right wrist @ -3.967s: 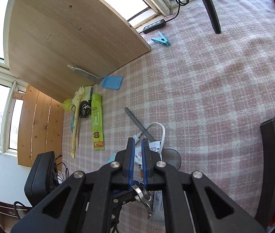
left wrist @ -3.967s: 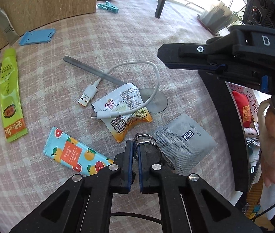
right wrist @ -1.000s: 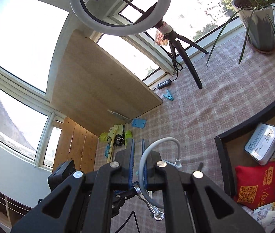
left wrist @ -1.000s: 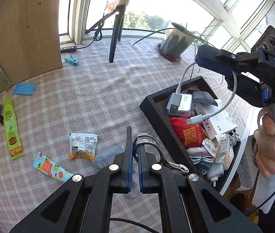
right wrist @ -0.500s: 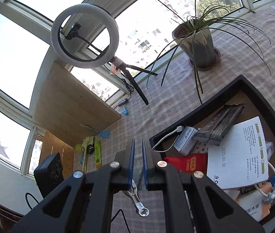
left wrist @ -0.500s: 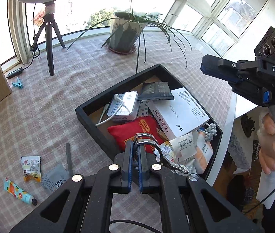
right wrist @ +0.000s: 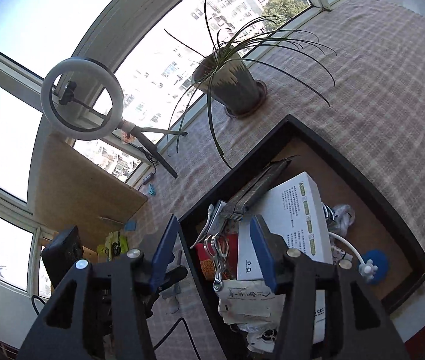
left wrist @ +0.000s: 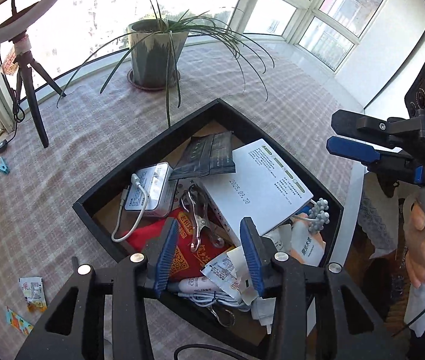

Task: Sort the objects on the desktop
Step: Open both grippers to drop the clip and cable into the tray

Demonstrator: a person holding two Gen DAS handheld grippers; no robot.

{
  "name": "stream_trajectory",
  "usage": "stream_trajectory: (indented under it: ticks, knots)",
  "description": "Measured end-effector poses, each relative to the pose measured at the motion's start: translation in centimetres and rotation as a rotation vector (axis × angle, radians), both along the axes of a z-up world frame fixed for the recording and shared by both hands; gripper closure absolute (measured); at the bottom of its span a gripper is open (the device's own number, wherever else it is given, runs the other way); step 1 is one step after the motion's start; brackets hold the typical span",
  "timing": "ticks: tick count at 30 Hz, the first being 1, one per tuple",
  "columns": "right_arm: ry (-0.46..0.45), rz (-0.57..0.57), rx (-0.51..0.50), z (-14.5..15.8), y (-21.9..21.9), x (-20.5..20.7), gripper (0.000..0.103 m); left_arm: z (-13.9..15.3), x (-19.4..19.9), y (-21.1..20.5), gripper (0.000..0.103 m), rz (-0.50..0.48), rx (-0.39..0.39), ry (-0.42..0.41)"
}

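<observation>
A black tray [left wrist: 152, 150] holds several sorted items: a white box [left wrist: 260, 186], a power bank [left wrist: 152, 189] with a white USB cable [left wrist: 134, 207], and a red pouch [left wrist: 149, 238]. A metal clip [left wrist: 200, 219] lies loose on the red pouch. My left gripper [left wrist: 209, 252] hovers just above it, its jaws opening and its pads clear of the clip. My right gripper [right wrist: 214, 255] is also over the tray [right wrist: 362, 162], its jaws opening with nothing pressed between them; the clip [right wrist: 217, 258] shows below the gap. In the left wrist view the right gripper [left wrist: 341, 135] stands at the right, held by a hand.
A potted plant [left wrist: 155, 54] and a ring light tripod [left wrist: 32, 96] stand behind the tray on the checked cloth. Snack sachets [left wrist: 32, 294] and a teal peg [left wrist: 2, 166] lie at the left. A wooden board [right wrist: 77, 186] leans by the window. The table edge runs just right of the tray.
Both grippers moved on over the tray and went from shut to open. The metal clip left the left gripper's jaws and now lies in the tray. The white cable dropped there earlier.
</observation>
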State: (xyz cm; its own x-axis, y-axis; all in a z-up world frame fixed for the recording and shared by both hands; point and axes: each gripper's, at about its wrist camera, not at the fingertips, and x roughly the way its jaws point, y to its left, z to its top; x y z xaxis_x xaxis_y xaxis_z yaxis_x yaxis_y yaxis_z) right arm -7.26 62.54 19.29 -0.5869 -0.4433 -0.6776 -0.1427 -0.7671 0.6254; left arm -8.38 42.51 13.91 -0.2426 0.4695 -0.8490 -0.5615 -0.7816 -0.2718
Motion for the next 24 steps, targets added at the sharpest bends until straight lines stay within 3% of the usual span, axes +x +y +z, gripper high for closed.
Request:
stream_trajectory:
  ticks: [11,24]
  knots:
    - [-0.019,0.023,0.057,-0.4,-2.5,-0.2,0.037,-0.8,0.0,-4.3,0.062,0.072,-0.028,-0.023]
    - [-0.015,0.227,0.240,-1.5,-13.1,-1.6,0.036,-3.4,0.7,-14.2,0.062,0.247,-0.065,-0.085]
